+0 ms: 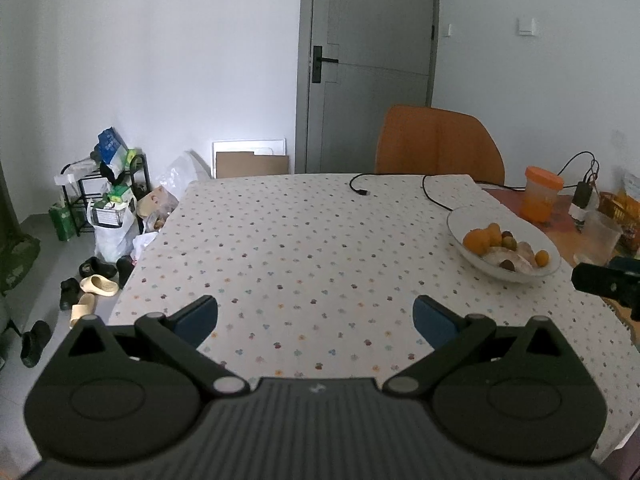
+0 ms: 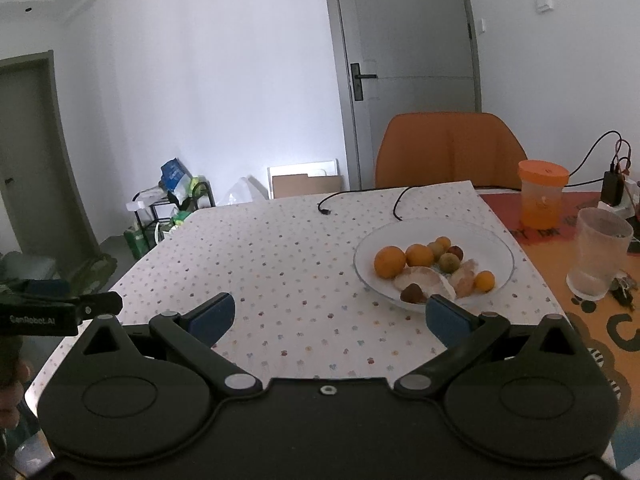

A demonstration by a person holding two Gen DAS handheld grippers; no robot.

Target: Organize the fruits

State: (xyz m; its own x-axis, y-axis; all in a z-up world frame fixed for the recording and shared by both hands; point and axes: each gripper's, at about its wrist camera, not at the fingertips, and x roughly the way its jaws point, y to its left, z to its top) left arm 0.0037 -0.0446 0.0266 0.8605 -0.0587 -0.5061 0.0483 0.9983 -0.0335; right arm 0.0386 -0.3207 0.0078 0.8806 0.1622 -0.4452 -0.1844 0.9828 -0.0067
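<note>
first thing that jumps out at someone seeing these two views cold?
The glass bowl of mixed fruit, mostly orange citrus, on the right side of the dotted tablecloth. Behind the table stands an orange chair, with an orange-lidded jar right of the bowl. Both the left gripper and right gripper hang open and empty.

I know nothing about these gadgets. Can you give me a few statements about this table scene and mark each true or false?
1. The fruit sits in a glass bowl. True.
2. The right hand-held gripper is clamped on an orange. False: it is open and holds nothing; the orange lies in the bowl.
3. The left hand-held gripper is open and holds nothing. True.
4. The chair is blue. False: it is orange.
5. A black cable lies on the tablecloth. True.
</note>
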